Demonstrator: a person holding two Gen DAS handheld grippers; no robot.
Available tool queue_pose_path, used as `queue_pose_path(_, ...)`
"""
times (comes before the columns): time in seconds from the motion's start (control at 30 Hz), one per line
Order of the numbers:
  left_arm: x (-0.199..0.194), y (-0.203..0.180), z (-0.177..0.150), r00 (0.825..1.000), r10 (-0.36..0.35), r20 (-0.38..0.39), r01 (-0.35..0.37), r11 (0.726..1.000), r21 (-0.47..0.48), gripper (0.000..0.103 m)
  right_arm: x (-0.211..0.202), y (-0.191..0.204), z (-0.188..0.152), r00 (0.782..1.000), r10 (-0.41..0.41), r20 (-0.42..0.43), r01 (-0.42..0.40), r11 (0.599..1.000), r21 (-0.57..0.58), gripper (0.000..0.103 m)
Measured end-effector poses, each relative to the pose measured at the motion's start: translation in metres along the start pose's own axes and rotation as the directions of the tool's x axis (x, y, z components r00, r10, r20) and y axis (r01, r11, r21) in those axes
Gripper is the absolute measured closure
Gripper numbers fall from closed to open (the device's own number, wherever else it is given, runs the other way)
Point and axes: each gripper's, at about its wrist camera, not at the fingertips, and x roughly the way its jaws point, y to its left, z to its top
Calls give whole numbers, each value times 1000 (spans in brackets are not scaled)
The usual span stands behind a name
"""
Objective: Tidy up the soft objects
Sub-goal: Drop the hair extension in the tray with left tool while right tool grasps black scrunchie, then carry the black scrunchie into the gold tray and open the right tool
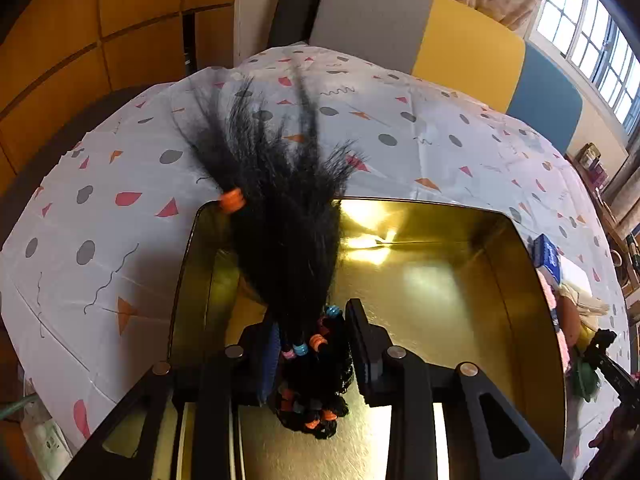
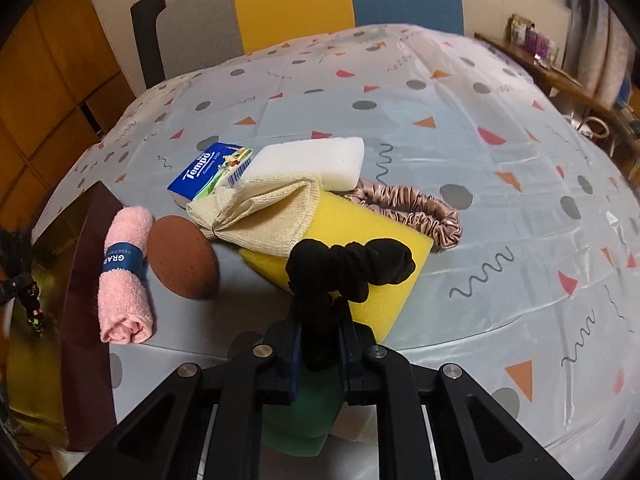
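Left wrist view shows the left gripper point(image 1: 312, 344) clamped on a black wig point(image 1: 288, 216) above the gold tin point(image 1: 520, 280), ready for dropping in, while the right gripper point(image 2: 320, 340) pinches what seems a black scrunchie point(image 2: 352, 264) over the yellow sponge point(image 2: 380, 248) mid-tabletop, to carry there next.

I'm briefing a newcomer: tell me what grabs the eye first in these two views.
The black hair bundle with coloured beads, clamped in the left gripper, hangs over the shiny gold tin. On the patterned tablecloth, the right gripper pinches a black scrunchie over the yellow sponge.
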Motion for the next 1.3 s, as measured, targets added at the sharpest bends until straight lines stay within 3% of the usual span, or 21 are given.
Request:
queue_pose_path(0.17,6,1,1,1000,31,-4,-31,999,16,72,-1,0,0,1000,-5,12,5,1000,-8,90)
queue_pose_path(0.43,-18,8,-1,995,67,68,-69,997,28,44,-1,5,-2,999,-21,25,22,999,-32,90)
queue_pose_path(0.63,-76,0,-28,983,54,174,-57,998,12,44,-1,7,-4,999,-32,33,34,998,-45,91)
queue_pose_path(0.9,-141,-39,-85,954,40,297,-72,992,100,40,-3,9,-4,999,-36,36,38,998,-57,91)
queue_pose_path(1.03,-151,-49,-103,951,47,307,-83,991,107,40,-5,11,-5,999,-37,39,40,997,-59,91)
queue_pose_path(1.3,-151,-56,-123,962,26,271,-57,993,108,40,-22,21,-8,997,-11,72,16,997,-74,92)
